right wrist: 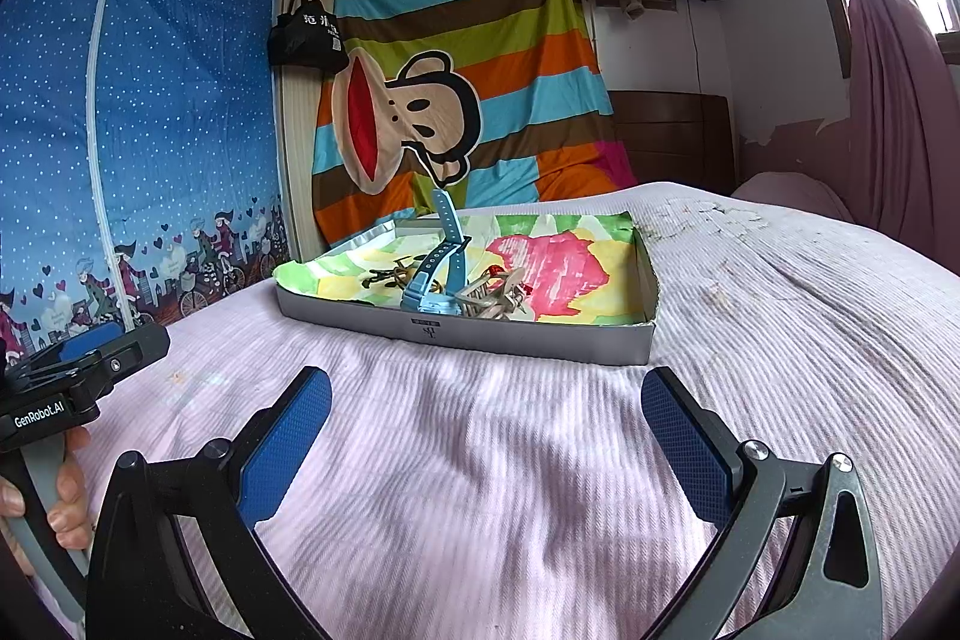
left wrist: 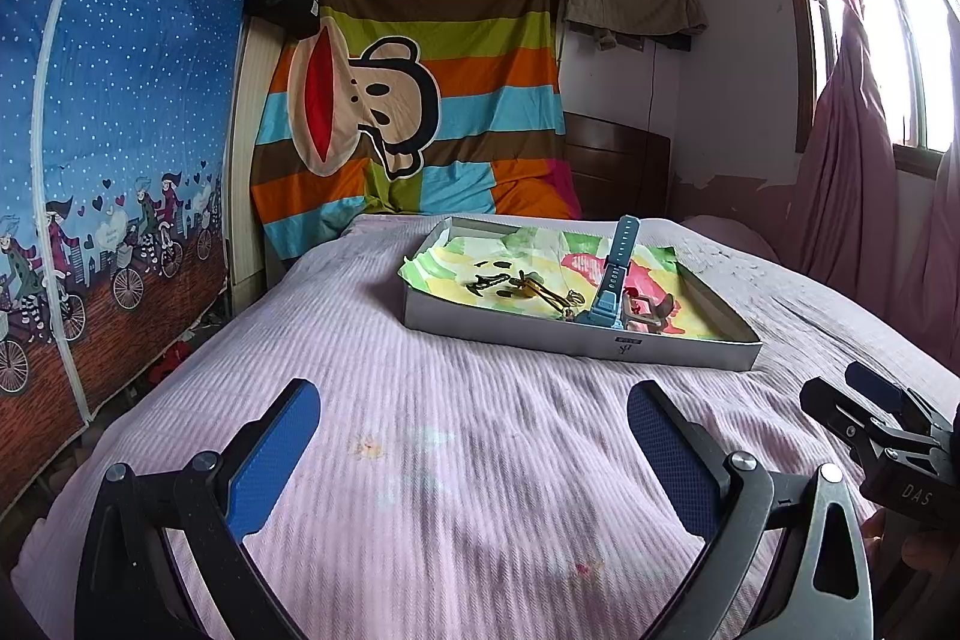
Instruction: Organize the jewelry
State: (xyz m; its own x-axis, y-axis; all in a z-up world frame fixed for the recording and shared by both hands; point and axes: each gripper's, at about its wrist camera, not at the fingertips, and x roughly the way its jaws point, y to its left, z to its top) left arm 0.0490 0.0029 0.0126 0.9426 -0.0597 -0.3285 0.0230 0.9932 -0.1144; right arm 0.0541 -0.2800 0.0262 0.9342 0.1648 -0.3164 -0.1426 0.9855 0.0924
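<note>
Both tools, left tool (left wrist: 474, 451) and right tool (right wrist: 486, 439), gape wide and empty low over the bed (left wrist: 468, 466). We see the shallow box (right wrist: 528, 337) ahead, upper centre of each frame, nearer our right tool. Its blue watch (right wrist: 441, 274) stands strap-up beside tangled hair clips (right wrist: 495, 301), hard to separate.

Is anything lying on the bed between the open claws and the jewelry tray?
Nothing visible: only bare pink bedspread lies between both claws and the tray.
</note>
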